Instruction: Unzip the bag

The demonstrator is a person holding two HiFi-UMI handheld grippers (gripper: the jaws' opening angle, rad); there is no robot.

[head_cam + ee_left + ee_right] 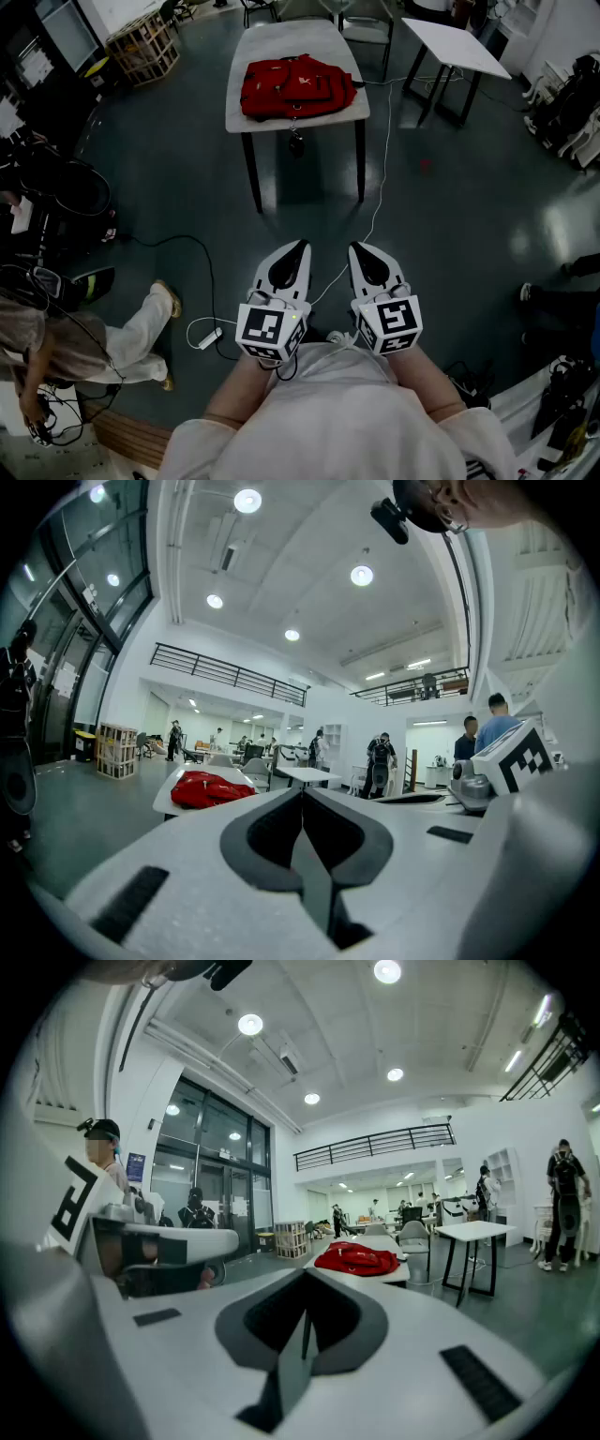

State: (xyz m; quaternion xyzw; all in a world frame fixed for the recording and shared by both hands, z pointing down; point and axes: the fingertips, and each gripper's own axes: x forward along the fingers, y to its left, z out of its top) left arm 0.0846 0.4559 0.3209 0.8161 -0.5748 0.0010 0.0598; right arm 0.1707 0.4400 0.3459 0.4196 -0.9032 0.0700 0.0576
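Far back from the red bag [298, 87] at the near edge of the surface [291, 39], left tool [302, 246] and right tool [356, 248] are hovering pressed together, empty, needing a closer approach before spreading.

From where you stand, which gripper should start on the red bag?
Left, barely: the left gripper points straight at the red bag; the right gripper is offset. Both are shut and far from it.

bag [298, 86]: cloth | floor [450, 216]: smooth, glossy | table [291, 37]: seemingly matt
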